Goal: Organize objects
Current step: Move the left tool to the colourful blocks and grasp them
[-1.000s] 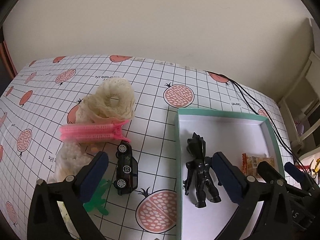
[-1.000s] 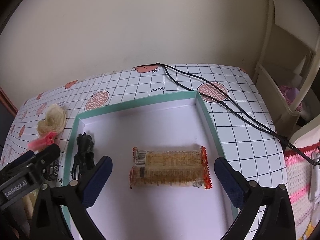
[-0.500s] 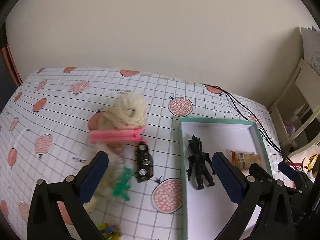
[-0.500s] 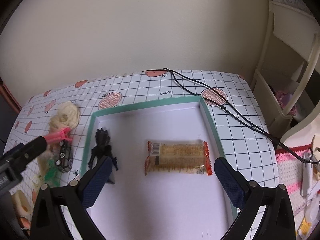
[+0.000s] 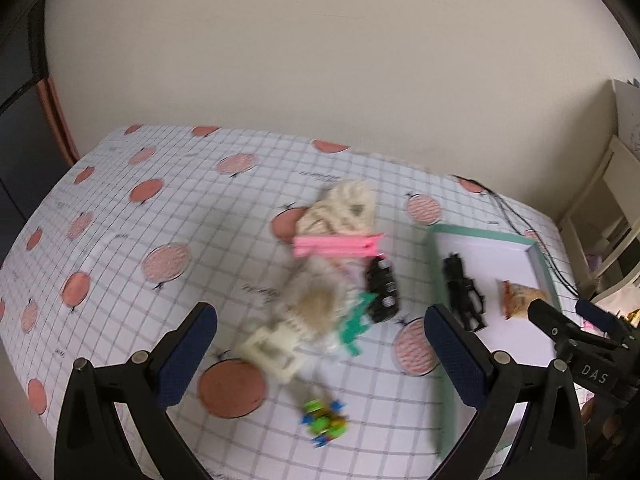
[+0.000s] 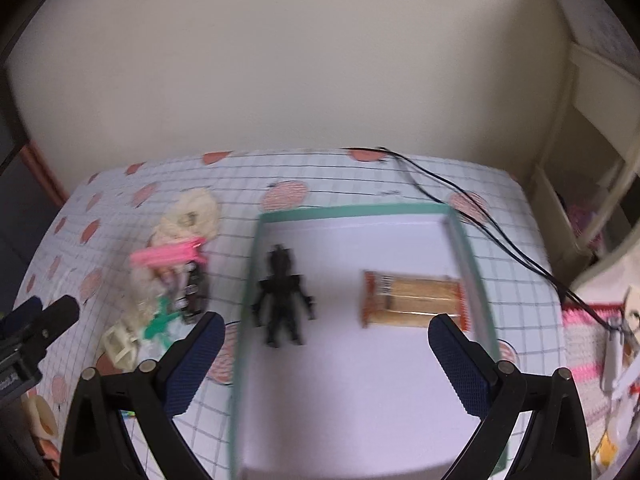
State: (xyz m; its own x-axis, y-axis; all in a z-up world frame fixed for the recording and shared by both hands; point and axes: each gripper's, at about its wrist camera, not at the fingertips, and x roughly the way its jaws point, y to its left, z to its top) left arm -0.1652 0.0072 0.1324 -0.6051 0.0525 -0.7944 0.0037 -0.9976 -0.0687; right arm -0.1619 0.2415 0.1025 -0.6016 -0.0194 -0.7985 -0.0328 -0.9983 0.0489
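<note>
Since the earlier frames both grippers have pulled back and up from the surface (image 5: 168,216), so more of the checked cloth and the whole pile of loose things now shows. Both views are blurred by motion.

The left gripper (image 5: 320,350) hangs spread wide and empty above the pile, touching nothing. The right gripper (image 6: 326,354) is likewise released, its fingers wide apart over the near part of the box (image 6: 360,213), holding nothing.

The pile lies just left of the box. At its far end sits a cream knitted piece (image 5: 348,210), with a pink clip (image 5: 336,246) lying across its near edge. Next to the clip is a black toy car (image 5: 382,290), and a green plastic piece (image 5: 354,326) touches the car's near side. A cream buckle (image 5: 270,352) lies at the near end of the pile on a crumpled clear wrapper. A small green and blue toy (image 5: 324,422) sits apart, nearer the camera.

The box has a teal rim and a white floor. It holds 2 things: a black figure (image 6: 282,294) lying flat by the left wall, and a snack bar (image 6: 414,300) in an orange-ended wrapper by the right wall, well apart from each other.

A black cable (image 6: 472,216) runs over the surface behind and right of the box.
</note>
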